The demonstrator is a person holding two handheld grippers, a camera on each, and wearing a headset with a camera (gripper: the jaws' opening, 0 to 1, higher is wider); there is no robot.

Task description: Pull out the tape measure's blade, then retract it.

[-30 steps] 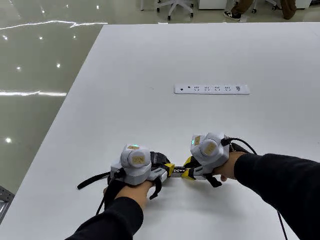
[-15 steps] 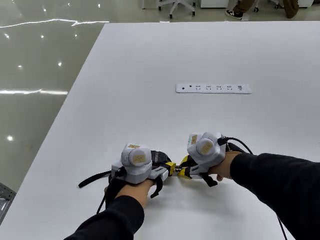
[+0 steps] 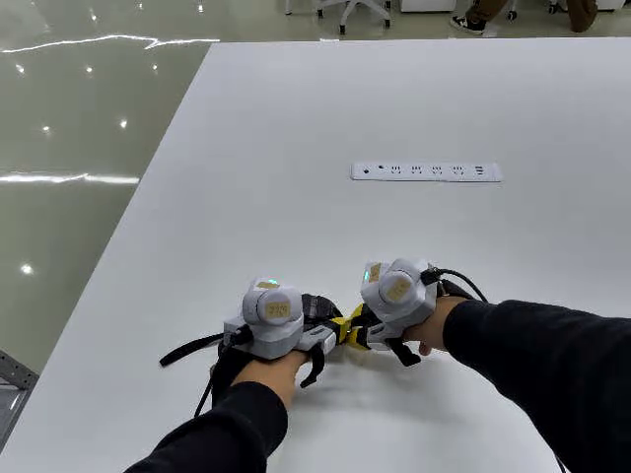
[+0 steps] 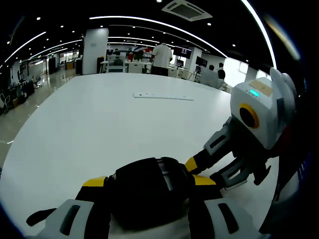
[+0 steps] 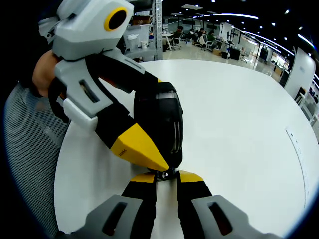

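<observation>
Between the fingers of my left gripper [image 4: 148, 181], spread to case width, the black tape measure [image 4: 149, 196] is clamped by its flanks, low over the white table [image 3: 296, 148]. To the right, hard against the case mouth, my right gripper [image 5: 167, 177] is pinched nearly closed on the blade tip [image 5: 166, 173]. The blade axis runs from the left fingers to the right fingers, so I judge the right hand is placed to draw. Small print on a yellow fingertip [image 5: 139, 147] is illegible, and no brand is readable.

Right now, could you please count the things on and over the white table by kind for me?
Tape measure: 1
Power strip: 1
Tools: 2, left tool and right tool
Total: 4
</observation>
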